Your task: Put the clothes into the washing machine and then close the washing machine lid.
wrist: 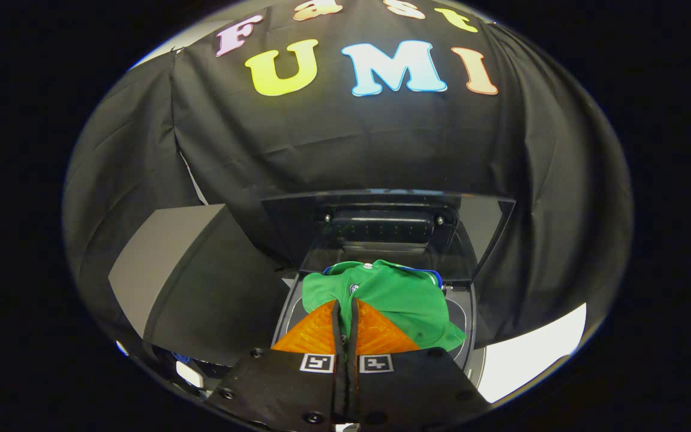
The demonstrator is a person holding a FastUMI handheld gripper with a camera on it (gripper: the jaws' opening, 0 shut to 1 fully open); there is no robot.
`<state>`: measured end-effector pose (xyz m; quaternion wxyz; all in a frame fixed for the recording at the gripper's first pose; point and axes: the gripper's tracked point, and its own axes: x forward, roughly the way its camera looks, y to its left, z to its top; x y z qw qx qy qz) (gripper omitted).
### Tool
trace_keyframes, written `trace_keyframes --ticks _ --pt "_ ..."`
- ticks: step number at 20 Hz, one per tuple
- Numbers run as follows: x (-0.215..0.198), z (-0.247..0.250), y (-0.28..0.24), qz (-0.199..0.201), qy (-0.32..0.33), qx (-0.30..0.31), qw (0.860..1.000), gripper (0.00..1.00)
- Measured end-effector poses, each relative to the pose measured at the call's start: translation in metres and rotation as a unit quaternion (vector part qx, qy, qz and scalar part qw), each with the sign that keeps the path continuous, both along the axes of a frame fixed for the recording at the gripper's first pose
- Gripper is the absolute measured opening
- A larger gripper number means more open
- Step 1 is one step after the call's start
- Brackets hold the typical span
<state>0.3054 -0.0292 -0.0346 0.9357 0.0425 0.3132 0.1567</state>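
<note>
Gripper view, tool apparently pinching green shirt, above open washing machine.

The tongs hide the near part of the green shirt, and whether cloth is pinched between their nearly closed fingers is hard to tell. The shirt covers the washing machine's opening, so the drum stays hidden. Something blue behind the shirt is too covered to identify.

The green shirt is soft matt cloth. The washing machine lid looks like glossy, smooth dark plastic. The booth wall is creased matt cloth.
</note>
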Motion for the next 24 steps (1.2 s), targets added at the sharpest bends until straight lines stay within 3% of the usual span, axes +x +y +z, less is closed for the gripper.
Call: trace_keyframes --ticks 10,24 --pt "0.021 -0.096 0.002 -0.016 0.061 -0.005 0.998 0.01" --pt "0.051 -0.154 -0.005 -0.062 0.096 -0.009 0.993 0.02"
